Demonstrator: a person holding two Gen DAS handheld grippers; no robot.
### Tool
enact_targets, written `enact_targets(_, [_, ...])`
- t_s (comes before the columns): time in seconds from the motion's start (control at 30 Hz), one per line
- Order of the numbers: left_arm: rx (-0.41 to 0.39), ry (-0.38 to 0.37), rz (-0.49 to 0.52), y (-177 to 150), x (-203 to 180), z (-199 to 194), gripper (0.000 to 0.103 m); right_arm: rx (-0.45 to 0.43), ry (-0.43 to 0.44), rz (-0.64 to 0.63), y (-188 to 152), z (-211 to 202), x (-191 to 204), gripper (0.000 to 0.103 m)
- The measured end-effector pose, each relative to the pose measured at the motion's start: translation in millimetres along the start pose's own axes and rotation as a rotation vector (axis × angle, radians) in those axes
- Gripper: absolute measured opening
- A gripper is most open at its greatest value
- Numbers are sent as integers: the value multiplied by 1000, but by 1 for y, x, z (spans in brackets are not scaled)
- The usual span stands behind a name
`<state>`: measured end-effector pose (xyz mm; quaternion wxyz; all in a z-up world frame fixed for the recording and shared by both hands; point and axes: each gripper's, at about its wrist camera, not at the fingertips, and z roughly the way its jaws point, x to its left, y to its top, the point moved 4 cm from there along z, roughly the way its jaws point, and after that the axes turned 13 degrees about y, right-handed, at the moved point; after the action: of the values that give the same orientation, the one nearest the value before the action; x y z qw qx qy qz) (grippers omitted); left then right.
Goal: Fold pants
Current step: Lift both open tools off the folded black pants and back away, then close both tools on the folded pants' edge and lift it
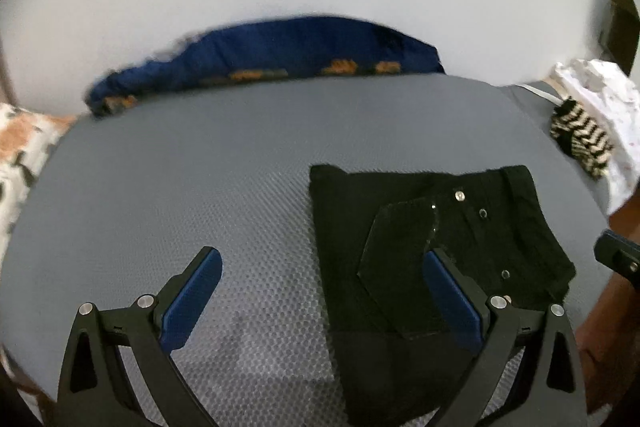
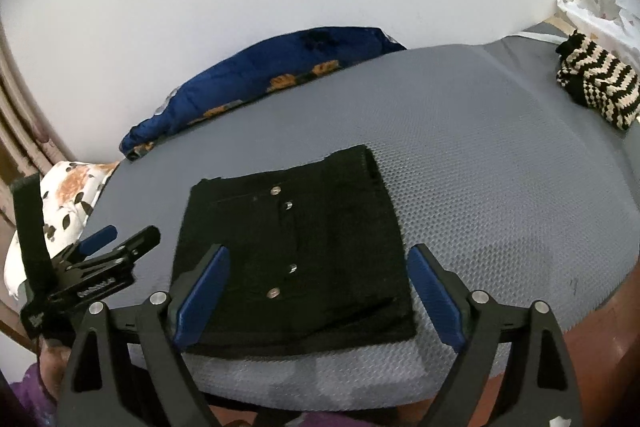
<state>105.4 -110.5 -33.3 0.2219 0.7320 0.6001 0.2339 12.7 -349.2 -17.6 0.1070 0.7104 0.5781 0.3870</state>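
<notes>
Black pants [image 1: 348, 211] [image 2: 320, 219] lie folded into a squarish bundle on the grey textured mat [image 1: 160, 167] [image 2: 480, 167], near its front edge. Silver studs and a back pocket show on top. My left gripper [image 1: 323, 254] is open, its left finger over bare mat and its right finger over the pocket. In the right wrist view the left gripper [image 2: 116, 239] sits just left of the bundle. My right gripper [image 2: 319, 251] is open wide, with its fingers at either side of the bundle's near part and its pads clear of the cloth.
A blue quilt with orange flowers [image 1: 280, 51] [image 2: 260, 67] lies along the back against the white wall. A black-and-cream striped knit [image 1: 580, 139] [image 2: 596, 83] and a white bag [image 2: 600, 7] sit at the back right. A white floral cloth [image 2: 72, 195] is on the left.
</notes>
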Motion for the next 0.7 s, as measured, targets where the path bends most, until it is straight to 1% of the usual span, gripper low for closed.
enact_targets(0.07, [49, -94, -28, 1, 8, 13, 100, 36, -8, -23, 4, 9, -10, 91])
enact_targets(0.1, [59, -110, -36, 1, 12, 17, 100, 44, -13, -30, 5, 11, -14, 91])
enact_targets(0.13, [67, -110, -39, 1, 16, 22, 100, 55, -15, -39, 5, 15, -19, 91])
enact_targets(0.2, [90, -130, -38, 0, 22, 33, 100, 79, -2, -48, 4, 24, -28, 91])
enact_targets(0.23, [102, -155, -41, -1, 23, 37, 100, 89, 0, -47, 4, 29, -34, 91])
enact_targets(0.27, [117, -204, -44, -2, 24, 41, 100, 98, 0, -43, 3, 33, -40, 91])
enact_targets(0.33, [138, -267, -50, -4, 23, 48, 100, 111, 9, -22, 1, 40, -51, 91])
enact_targets(0.47, [217, -354, -79, -7, 19, 67, 100, 116, 40, 27, -3, 49, -70, 91])
enact_targets(0.5, [232, -371, -75, -8, 17, 73, 100, 118, 49, 36, -3, 51, -72, 91])
enact_targets(0.57, [267, -376, -53, -10, 11, 85, 100, 130, 81, 44, -4, 56, -76, 91])
enact_targets(0.6, [279, -394, -47, -11, 8, 89, 100, 137, 93, 44, -4, 59, -77, 91])
enact_targets(0.67, [264, -431, -13, -8, 0, 91, 100, 156, 125, 49, -5, 66, -79, 91])
enact_targets(0.7, [268, -451, 12, -6, -6, 93, 100, 163, 152, 65, -4, 69, -82, 91])
